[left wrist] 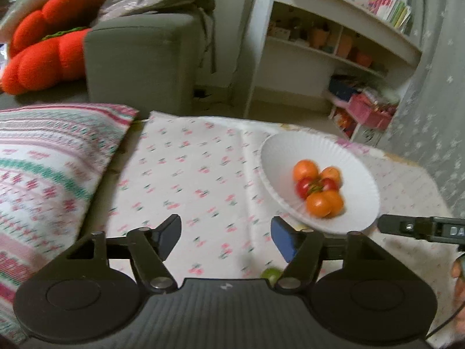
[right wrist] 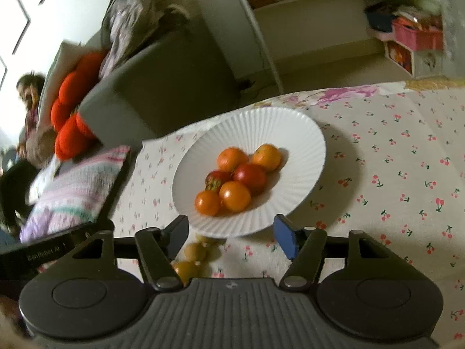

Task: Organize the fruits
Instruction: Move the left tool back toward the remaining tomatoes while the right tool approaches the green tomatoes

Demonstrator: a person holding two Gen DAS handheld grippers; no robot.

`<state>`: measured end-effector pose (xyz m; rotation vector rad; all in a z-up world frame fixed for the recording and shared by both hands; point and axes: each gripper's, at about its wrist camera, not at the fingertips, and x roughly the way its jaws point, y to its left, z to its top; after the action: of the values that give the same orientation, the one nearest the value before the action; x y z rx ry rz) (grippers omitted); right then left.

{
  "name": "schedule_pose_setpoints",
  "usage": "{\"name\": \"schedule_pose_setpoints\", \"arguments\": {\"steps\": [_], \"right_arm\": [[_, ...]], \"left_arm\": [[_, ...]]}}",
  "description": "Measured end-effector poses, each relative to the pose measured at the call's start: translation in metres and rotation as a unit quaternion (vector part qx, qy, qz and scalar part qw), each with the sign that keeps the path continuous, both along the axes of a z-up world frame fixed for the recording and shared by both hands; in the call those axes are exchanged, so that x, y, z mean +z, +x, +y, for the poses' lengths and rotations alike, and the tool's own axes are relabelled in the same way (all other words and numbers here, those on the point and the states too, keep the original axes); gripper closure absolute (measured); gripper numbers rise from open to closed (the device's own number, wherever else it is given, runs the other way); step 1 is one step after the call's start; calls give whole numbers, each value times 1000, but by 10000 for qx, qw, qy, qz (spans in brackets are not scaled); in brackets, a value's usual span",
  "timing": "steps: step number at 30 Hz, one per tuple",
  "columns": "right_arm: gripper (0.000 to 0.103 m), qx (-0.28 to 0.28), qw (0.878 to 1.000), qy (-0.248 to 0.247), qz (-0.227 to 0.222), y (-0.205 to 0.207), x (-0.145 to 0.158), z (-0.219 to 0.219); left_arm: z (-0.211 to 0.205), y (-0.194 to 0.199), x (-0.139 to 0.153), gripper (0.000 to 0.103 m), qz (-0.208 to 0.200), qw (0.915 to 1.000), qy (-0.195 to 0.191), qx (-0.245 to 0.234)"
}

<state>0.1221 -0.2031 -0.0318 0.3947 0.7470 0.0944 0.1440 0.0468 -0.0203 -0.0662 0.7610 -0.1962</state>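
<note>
One white ribbed paper plate (right wrist: 293, 133) resting on the cherry-print cloth (right wrist: 407, 157), holding six round, smooth fruits clustered at its centre: four glossy orange ones (right wrist: 234, 195) and two red ones (right wrist: 250, 177), one red fruit showing a green calyx. Three small yellow-green round fruits (right wrist: 196, 251) lying on the cloth beside the plate's near rim. One green round fruit (left wrist: 270, 274) showing in the left view. Left gripper (left wrist: 226, 238) hovering over bare cloth, fingers spread wide, gripping nothing. Right gripper (right wrist: 231, 240) hanging at the plate's near rim, fingers likewise parted, empty. One striped knit cushion (left wrist: 43, 168) lying left.
</note>
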Motion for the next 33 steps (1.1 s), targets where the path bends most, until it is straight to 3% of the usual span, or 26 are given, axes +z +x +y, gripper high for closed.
{"name": "schedule_pose_setpoints", "arguments": {"steps": [8, 12, 18, 20, 25, 33], "right_arm": [[27, 386, 9980, -485, 80, -14, 0, 19], [25, 536, 9958, -653, 341, -20, -8, 25], [24, 1214, 9871, -814, 649, -37, -18, 45], [26, 1481, 9824, -874, 726, -43, -21, 54], [43, 1960, 9689, -1262, 832, -60, -33, 82], [49, 2125, 9606, -1635, 726, -66, -41, 99]], "left_arm": [[10, -14, -10, 26, 223, 9997, 8, -30], [13, -29, -17, 23, 236, 9995, 157, -168], [13, -46, -27, 23, 205, 9979, 454, -425], [15, -47, -27, 23, 138, 9978, 520, -389], [23, -45, -24, 23, 169, 9992, 257, -247], [19, -47, -23, 23, 99, 9988, 352, -312]]}}
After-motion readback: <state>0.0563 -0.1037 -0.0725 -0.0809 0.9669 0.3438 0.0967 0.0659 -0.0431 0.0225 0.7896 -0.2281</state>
